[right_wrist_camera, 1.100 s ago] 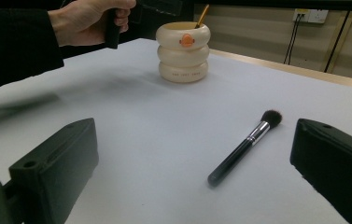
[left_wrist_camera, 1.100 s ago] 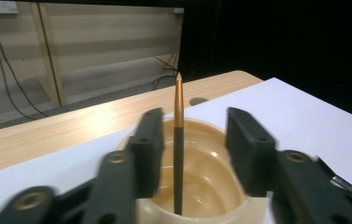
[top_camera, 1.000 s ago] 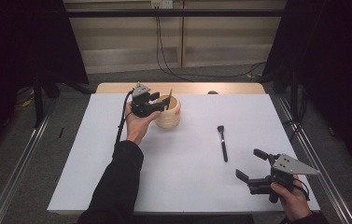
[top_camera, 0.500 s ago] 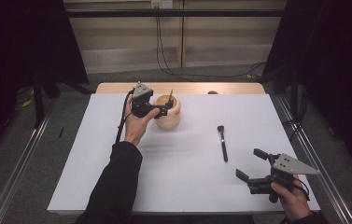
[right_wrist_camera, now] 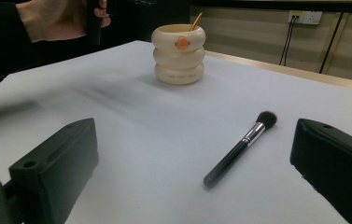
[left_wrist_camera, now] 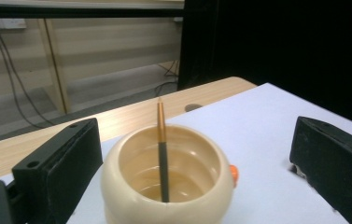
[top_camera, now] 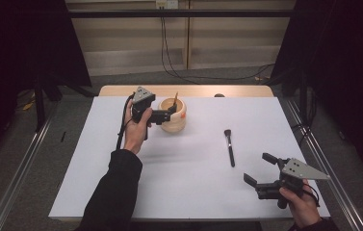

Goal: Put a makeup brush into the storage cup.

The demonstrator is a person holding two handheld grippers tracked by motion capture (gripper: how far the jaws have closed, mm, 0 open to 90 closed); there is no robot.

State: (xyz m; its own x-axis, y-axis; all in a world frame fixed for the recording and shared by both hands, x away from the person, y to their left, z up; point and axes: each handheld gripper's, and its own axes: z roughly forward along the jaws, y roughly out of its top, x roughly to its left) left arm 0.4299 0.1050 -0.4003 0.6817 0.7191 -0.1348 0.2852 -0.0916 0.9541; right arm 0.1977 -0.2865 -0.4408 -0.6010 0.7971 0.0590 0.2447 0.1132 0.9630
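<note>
On the table (top_camera: 97, 192), the ringed pot (top_camera: 173, 121) stood toward the far edge, left of the middle, with a thin brush (left_wrist_camera: 162, 154) standing inside it and leaning over its rim. The left gripper (top_camera: 167, 114) hung just beside the pot on its left, jaws on either side of its top. The makeup brush (top_camera: 229, 147) lay flat, well to the pot's right and nearer. The right gripper (top_camera: 258, 169) sat at the near right corner.

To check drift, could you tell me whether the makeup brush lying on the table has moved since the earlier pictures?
No. The makeup brush lies as before, right of the cream pot.
</note>
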